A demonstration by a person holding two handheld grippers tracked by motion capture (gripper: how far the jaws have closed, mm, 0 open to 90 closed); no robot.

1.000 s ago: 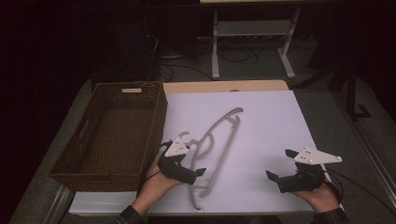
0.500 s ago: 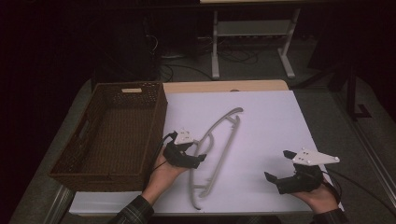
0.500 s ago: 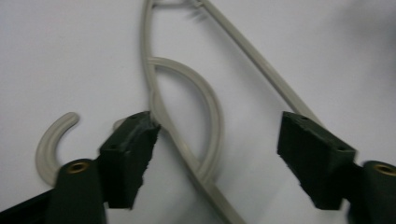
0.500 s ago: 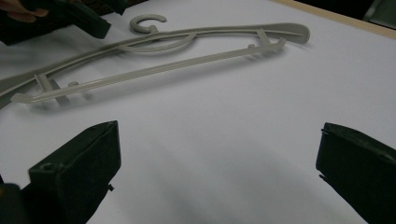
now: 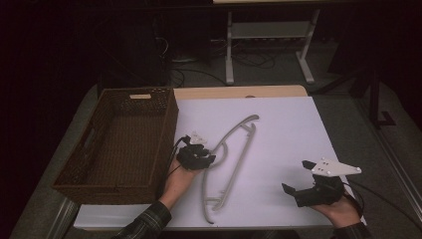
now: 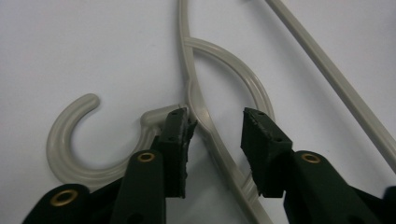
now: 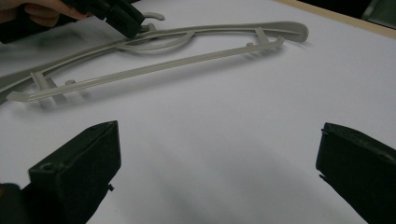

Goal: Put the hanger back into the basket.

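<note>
1. Nearest the camera in the high view, a person's plaid sleeve (image 5: pixel 149 221) enters at the bottom edge, cut off at the forearm; the other wrist is clipped at the lower right corner.

2. The right gripper (image 5: pixel 298 191) rests low over the white table sheet (image 5: pixel 288 129), well apart from the hanger. In the right gripper view its jaws stand wide apart with only bare sheet between them, and both are cropped by the frame's lower corners.

3. The left gripper (image 5: pixel 206 160) sits at the neck of a grey plastic clothes hanger (image 5: pixel 234 154), which lies flat on the sheet just beside the basket. Its jaws have just been closing. In the left gripper view the hanger's neck runs between them: one pad touches the plastic where hook and shoulder meet, while the other stands clear with a gap, so no firm grip shows. The gripper's body hides the hook in the high view.

4. The hanger's hook (image 6: pixel 70 140) curls off to the left in the left gripper view; its lower shoulder runs out of frame.

5. A brown wicker basket (image 5: pixel 74 174) stands left of the sheet, its inside dim and hard to read.

6. Beyond the table, a white stand (image 5: pixel 268 35) and loose cables sit in near darkness.
</note>
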